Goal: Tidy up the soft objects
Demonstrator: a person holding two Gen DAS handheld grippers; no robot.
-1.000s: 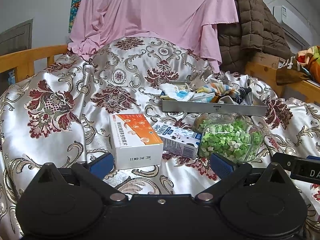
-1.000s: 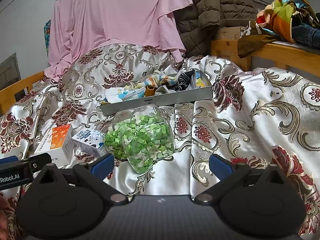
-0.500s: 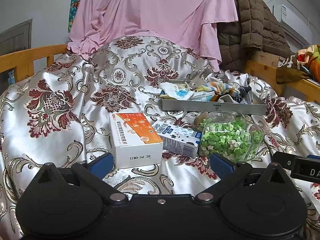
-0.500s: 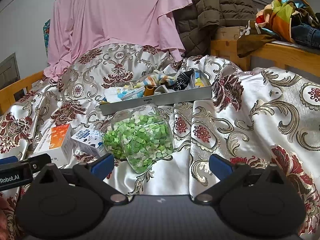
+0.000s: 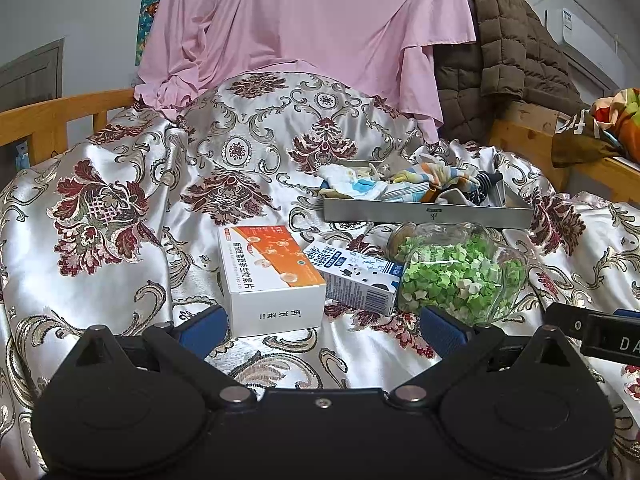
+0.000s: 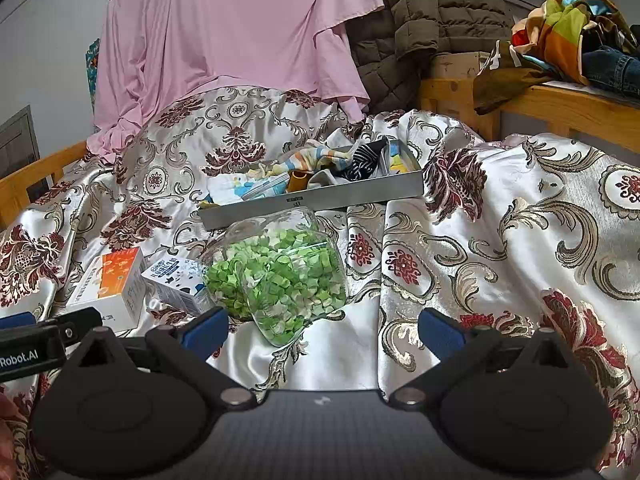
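Soft items: crumpled socks and small printed cloths, striped, floppy, heaped in the tray
Tray: long shallow grey metal tray, straight walls, on the bed behind the jar, touching it in the right view
Bed cover: glossy white satin bedspread with maroon and gold floral print, wrinkled
Jar: clear glass jar of tiny green and white folded paper stars, lying on its side, against the carton
Carton: small blue-white cardboard milk carton, lying flat between box and jar
Box: white and orange rectangular cardboard medicine box, smooth, just beside the carton
Left tool: blue pads wide apart, holding nothing, low over the bedspread, near the box
Right tool: pads wide apart, holding nothing, near the jar
Backdrop: pink draped cloth, brown quilted jacket
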